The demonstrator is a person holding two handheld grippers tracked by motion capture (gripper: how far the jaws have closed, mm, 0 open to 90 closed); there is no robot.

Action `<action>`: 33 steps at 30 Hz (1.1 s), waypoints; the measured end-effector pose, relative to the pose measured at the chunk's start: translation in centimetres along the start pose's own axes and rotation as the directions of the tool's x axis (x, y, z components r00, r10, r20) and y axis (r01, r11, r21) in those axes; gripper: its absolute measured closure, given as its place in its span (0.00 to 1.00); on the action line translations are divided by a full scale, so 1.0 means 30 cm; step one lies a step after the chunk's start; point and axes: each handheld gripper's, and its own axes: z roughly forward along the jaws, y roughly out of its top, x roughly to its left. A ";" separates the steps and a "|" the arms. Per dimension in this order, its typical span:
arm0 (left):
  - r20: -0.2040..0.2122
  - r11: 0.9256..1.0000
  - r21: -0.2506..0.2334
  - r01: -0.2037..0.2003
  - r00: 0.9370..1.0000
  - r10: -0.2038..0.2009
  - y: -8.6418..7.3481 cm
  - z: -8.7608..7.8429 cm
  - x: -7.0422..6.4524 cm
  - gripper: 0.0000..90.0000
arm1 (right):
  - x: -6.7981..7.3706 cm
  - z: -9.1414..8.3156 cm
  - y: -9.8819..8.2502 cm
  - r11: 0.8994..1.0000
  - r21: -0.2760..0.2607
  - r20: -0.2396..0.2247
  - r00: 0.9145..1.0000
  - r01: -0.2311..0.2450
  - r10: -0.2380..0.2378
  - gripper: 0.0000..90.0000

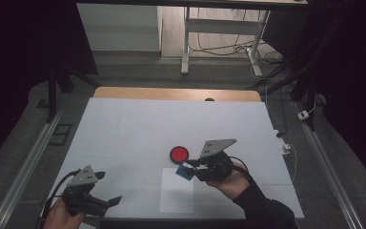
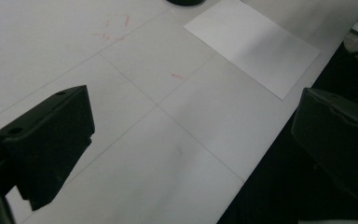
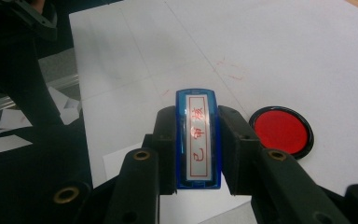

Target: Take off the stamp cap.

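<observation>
Two grippers on the table. Right gripper [image 1: 189, 168] is clamped on a blue stamp [image 3: 197, 138]: both jaws press its long sides, and the red-lettered label on its back faces the right gripper view's camera. Stamp sits lifted off the table, above the near edge of the ink pad [image 1: 179, 153] and the far end of the paper sheet [image 1: 177, 200]. In the high view it shows as a small blue block [image 1: 185, 172] at the jaw tips.

Ink pad: round, red, black rim, lid off, just beside the stamp. Paper sheet: blank, no print visible on it.

Left gripper [image 1: 108, 188] is at the near left corner of the table, jaws apart, nothing between them, well apart from the sheet.

Status, by judgement: pickup done. Whether the stamp face is inked cannot be told, since it points away. Left to do: ink if needed, press on the sheet, set stamp down.
</observation>
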 end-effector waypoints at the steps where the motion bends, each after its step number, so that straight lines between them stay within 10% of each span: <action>1: 0.005 1.000 -0.005 -0.001 1.000 0.001 0.003 0.004 0.001 0.00 | 0.001 0.000 0.001 1.000 0.000 0.000 1.000 0.002 -0.002 0.78; 33: 0.146 0.992 -0.038 -0.122 0.981 0.126 0.164 0.174 -0.031 0.00 | 0.018 -0.018 0.025 1.000 -0.012 -0.017 0.999 0.028 -0.029 0.78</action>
